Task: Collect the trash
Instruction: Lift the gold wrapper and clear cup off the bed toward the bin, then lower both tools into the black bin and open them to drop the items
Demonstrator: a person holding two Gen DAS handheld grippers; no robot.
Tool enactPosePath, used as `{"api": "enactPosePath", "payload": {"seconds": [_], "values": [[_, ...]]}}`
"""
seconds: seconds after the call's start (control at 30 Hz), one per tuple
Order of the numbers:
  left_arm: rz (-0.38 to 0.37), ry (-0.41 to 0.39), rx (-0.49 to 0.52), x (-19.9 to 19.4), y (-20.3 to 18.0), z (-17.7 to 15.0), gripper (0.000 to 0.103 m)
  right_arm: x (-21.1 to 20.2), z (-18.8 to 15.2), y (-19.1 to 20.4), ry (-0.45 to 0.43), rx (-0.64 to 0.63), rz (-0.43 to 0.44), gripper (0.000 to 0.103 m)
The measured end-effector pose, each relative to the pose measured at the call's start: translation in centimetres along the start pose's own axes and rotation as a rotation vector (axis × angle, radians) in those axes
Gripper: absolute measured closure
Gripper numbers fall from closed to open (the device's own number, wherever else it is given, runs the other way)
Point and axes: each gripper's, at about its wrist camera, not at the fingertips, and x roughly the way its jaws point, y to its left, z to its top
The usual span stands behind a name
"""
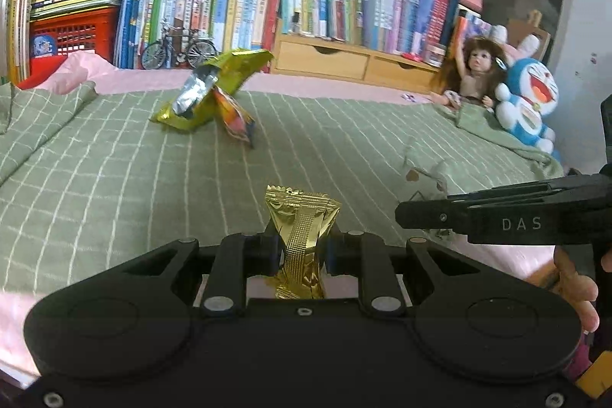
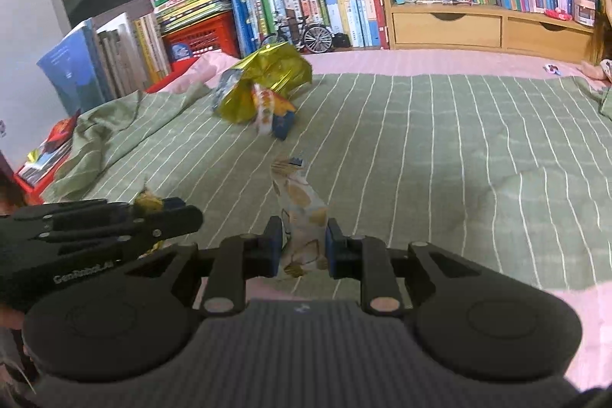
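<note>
A green checked bedspread covered the bed. On it, well ahead of both tongs, lay a yellow-green foil bag. The left tongs pinched a gold wrapper; the right tongs clamped a white patterned wrapper.

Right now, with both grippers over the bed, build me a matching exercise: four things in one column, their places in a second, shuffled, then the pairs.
Things
1. crinkled gold foil wrapper
2. white wrapper with orange patches
3. large yellow-green foil bag
4. blue-and-white plush cat toy

Places
A. lying on the green striped blanket
B. between the right gripper fingers
C. beside the long-haired doll
D. between the left gripper fingers

Pairs: 1-D, 2-B, 3-A, 4-C
</note>
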Motion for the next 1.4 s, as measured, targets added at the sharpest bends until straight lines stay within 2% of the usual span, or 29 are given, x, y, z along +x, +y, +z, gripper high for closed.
{"api": "enactPosePath", "payload": {"seconds": [0.4,0.57,0.73,0.93,1.27,1.4], "values": [[-0.07,0.05,0.019,-3.7,-2.2,-4.2,0.083,-3.5,-5.2,1.8,0.055,-0.007,0.025,0.075],[-0.09,0.088,0.062,-4.9,-3.3,-6.3,0.083,-4.4,-7.5,2.2,0.092,0.013,0.034,0.075],[-0.069,0.163,0.062,-4.8,-3.7,-8.3,0.083,-4.8,-9.4,2.2,0.135,0.045,0.041,0.075],[-0.072,0.254,0.062,-4.3,-4.0,-11.0,0.083,-4.2,-12.3,1.7,0.229,0.096,0.012,0.075],[0.001,0.457,0.02,-0.1,-2.7,-15.3,0.083,-1.8,-16.2,0.4,0.369,0.235,-0.03,0.075],[-0.005,0.513,-0.011,1.2,-2.0,-16.3,0.082,-1.0,-17.0,-0.2,0.404,0.273,-0.047,0.075]]}}
